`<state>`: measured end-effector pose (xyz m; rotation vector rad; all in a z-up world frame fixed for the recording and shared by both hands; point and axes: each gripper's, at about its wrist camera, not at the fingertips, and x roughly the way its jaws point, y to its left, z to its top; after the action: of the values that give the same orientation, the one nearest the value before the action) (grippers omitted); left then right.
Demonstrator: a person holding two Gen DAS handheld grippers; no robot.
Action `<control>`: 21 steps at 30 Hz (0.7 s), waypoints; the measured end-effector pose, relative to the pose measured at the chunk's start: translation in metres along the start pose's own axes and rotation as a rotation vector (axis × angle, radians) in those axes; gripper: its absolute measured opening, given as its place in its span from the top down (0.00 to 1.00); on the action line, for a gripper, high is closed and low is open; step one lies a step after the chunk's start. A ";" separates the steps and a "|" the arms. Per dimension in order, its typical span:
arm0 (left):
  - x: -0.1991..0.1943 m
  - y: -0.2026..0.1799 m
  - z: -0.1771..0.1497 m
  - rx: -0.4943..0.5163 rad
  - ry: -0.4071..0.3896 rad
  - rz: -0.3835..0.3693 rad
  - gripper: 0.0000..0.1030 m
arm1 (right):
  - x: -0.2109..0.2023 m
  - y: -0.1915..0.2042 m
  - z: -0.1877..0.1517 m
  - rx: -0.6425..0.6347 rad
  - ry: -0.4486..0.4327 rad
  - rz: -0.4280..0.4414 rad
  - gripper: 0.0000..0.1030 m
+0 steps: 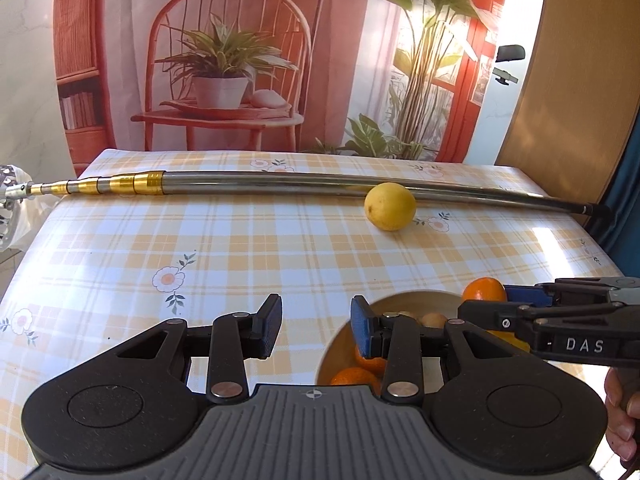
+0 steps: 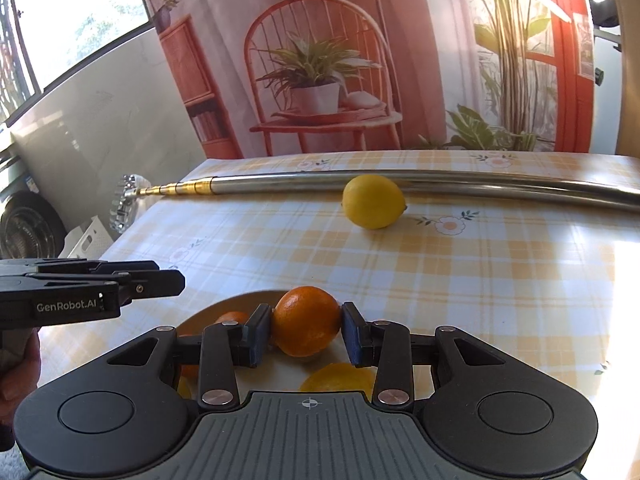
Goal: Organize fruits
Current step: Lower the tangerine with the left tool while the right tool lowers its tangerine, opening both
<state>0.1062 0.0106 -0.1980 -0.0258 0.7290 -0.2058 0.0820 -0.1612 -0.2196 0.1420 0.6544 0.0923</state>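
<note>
- Left wrist view: the left tongs (image 1: 316, 330) sit low over the table (image 1: 248, 248), spread apart with nothing between the blue pads. The right-hand pad hangs over the rim of a wooden bowl (image 1: 404, 300) with a few oranges inside.
- Same view: the right tongs (image 1: 486, 296) come in from the right edge, level, carrying an orange (image 1: 482, 289) above the bowl. A bit of a hand (image 1: 622, 420) shows at the bottom right.
- A lemon (image 1: 390, 206) lies on its own further back, touching a long metal pole (image 1: 280, 184) with gold telescoping sections.
- Right wrist view: the right tongs (image 2: 307, 332) are clamped on the orange (image 2: 306, 320), pads pressed on both sides, held over the bowl (image 2: 224, 306).
- The table wears a yellow plaid cloth with little flowers; behind it hangs a printed backdrop (image 2: 320, 60) of a red chair and potted plants, window at left.
</note>
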 end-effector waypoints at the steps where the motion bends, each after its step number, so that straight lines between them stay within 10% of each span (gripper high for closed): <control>1: -0.001 0.001 -0.001 -0.004 0.000 0.001 0.61 | 0.000 0.004 -0.001 -0.020 0.003 -0.009 0.66; 21: -0.006 0.005 -0.007 -0.016 0.000 -0.004 0.61 | 0.009 -0.003 -0.003 -0.025 0.049 -0.100 0.67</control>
<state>0.0980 0.0168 -0.1998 -0.0428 0.7304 -0.2038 0.0878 -0.1626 -0.2281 0.0831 0.7080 0.0081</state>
